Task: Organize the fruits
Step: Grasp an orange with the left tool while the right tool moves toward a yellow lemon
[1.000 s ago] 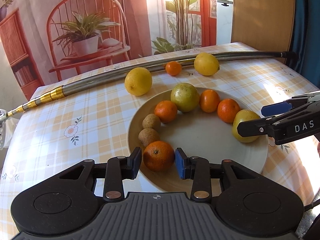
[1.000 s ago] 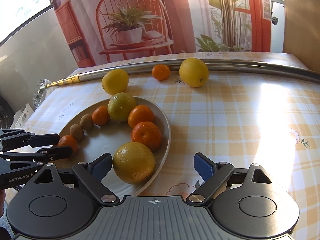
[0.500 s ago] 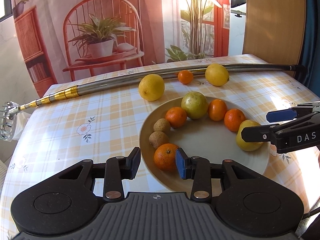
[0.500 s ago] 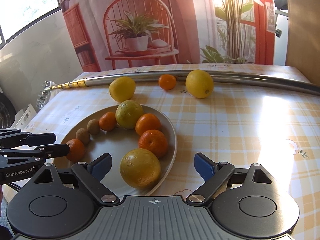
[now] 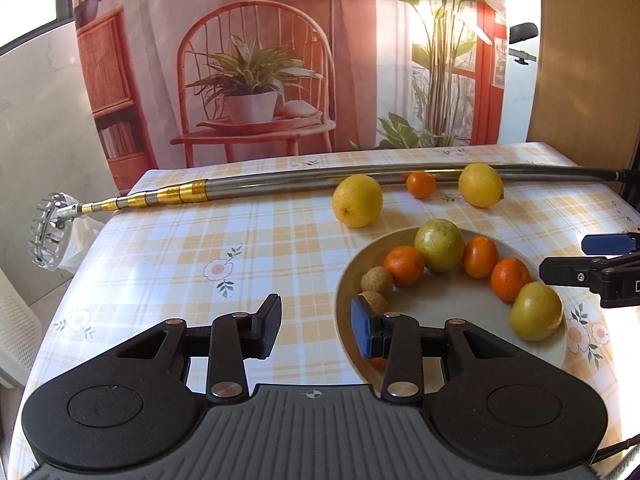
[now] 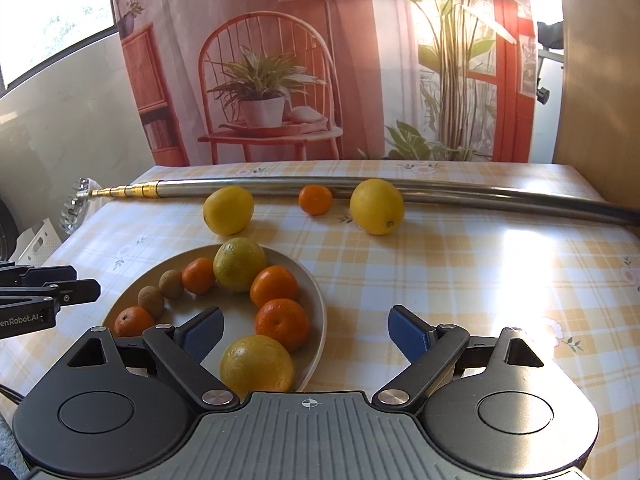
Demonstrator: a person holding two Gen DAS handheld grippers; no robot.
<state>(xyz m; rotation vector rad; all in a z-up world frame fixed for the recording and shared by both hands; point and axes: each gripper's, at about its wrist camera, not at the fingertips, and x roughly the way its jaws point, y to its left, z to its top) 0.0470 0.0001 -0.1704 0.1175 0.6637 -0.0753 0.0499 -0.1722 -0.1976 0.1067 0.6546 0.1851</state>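
A beige plate [image 6: 318,322] [image 5: 344,280] holds an arc of fruit: tangerines, two small brown fruits [image 6: 151,300] and two yellow-green citrus [image 6: 239,264] [image 6: 256,364]. Two lemons [image 6: 228,210] [image 6: 376,206] and one tangerine [image 6: 315,199] lie on the cloth beyond the plate. My left gripper [image 5: 316,330] [image 6: 80,282] is open and empty at the plate's left rim; its right finger hides most of the nearest tangerine [image 6: 134,320]. My right gripper [image 6: 306,330] [image 5: 576,258] is open and empty, raised over the plate's right side.
A long telescopic metal pole [image 5: 280,184] [image 6: 440,190] with a toothed head [image 5: 50,232] lies across the far side of the checked tablecloth. A printed backdrop stands behind the table. The table's left edge runs close to my left gripper.
My left gripper has drawn back and to the left, off the tangerine that sat between its fingers, and stands wider open. The right gripper has pulled back slightly from the yellow-green fruit.
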